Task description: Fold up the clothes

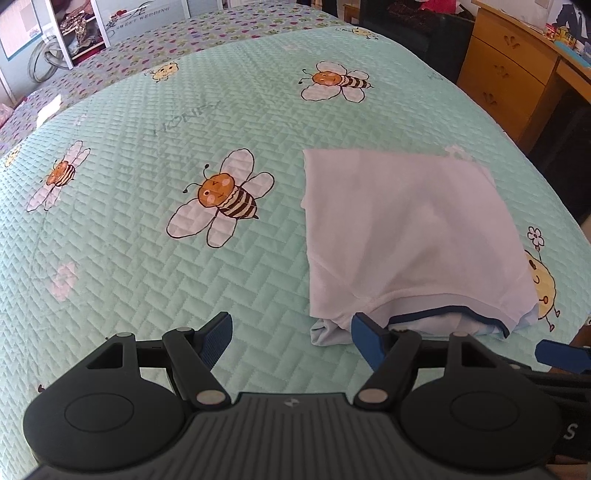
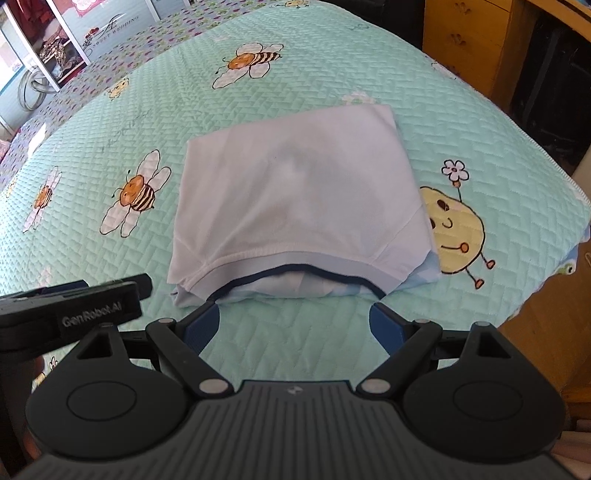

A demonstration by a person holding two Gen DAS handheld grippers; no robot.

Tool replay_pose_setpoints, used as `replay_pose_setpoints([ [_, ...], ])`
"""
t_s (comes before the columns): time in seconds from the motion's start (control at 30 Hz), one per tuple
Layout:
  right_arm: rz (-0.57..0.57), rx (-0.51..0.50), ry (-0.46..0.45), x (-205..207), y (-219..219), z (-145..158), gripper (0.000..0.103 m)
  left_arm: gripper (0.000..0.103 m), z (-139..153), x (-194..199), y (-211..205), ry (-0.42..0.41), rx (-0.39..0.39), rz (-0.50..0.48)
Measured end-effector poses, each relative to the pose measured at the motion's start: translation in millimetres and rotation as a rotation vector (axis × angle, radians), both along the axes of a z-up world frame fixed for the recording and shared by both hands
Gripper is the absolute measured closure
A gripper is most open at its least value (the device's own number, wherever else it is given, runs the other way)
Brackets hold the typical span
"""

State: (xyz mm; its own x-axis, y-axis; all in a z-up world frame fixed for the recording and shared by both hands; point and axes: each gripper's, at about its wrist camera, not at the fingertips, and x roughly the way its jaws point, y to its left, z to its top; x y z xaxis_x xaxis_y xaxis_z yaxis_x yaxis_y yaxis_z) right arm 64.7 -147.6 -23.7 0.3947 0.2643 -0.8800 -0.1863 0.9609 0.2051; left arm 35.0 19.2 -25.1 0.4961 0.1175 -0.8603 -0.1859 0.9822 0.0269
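Reading "HONEY" (image 1: 186,119), "GenRobot.AI" (image 2: 92,316)

A bed (image 1: 155,280) fills both views, covered by a mint-green quilted bedspread (image 2: 461,122) stitched in a zigzag pattern and printed with cartoon bees, small flowers and a smiling yellow round figure. Faint grey lettering is printed on the bedspread. Beyond it, toward the far end of the bed, lies a lilac cover with small coloured hearts (image 1: 207,33). Directly on the mint bedspread lies one folded white T-shirt with a dark navy-trimmed neckline (image 2: 295,192), roughly rectangular, resting flat near the bed's near edge. Pale blue fabric shows under its neckline. It partly covers the yellow figure's left side.
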Motion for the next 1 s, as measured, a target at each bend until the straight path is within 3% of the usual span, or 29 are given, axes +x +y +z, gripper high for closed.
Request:
replay_pose_setpoints([
  [0.1,0.003,0.041,-0.004,-5,1,0,0.015,0.029,4,-8,17,-0.044,0.000,0.022],
  [0.17,0.020,0.123,-0.023,-10,3,2,0.015,0.029,9,-16,31,-0.087,0.027,0.041],
  [0.33,0.112,0.490,-0.079,-31,27,6,0.015,0.029,27,-43,80,-0.205,0.084,0.109],
  [0.4,0.153,0.599,-0.108,-42,44,6,0.015,0.029,40,-66,102,-0.293,0.155,0.184],
  [0.43,0.171,0.606,-0.120,-49,57,6,0.015,0.029,47,-78,108,-0.335,0.209,0.217],
  [0.53,0.233,0.578,-0.115,-66,99,4,0.015,0.027,78,-128,118,-0.503,0.496,0.326],
  [0.6,0.289,0.568,-0.105,-78,128,3,0.015,0.016,97,-160,120,-0.604,0.680,0.378],
  [0.67,0.334,0.556,-0.096,-89,153,3,0.015,0.000,113,-186,126,-0.658,0.769,0.395],
  [0.7,0.355,0.549,-0.091,-95,165,3,0.015,0.000,121,-199,129,-0.684,0.811,0.402],
  [0.83,0.427,0.519,-0.065,-120,200,2,0.015,0.000,137,-232,146,-0.693,0.821,0.415],
  [1.0,0.450,0.474,-0.036,-140,218,-5,0.015,0.000,132,-243,169,-0.683,0.655,0.412],
])
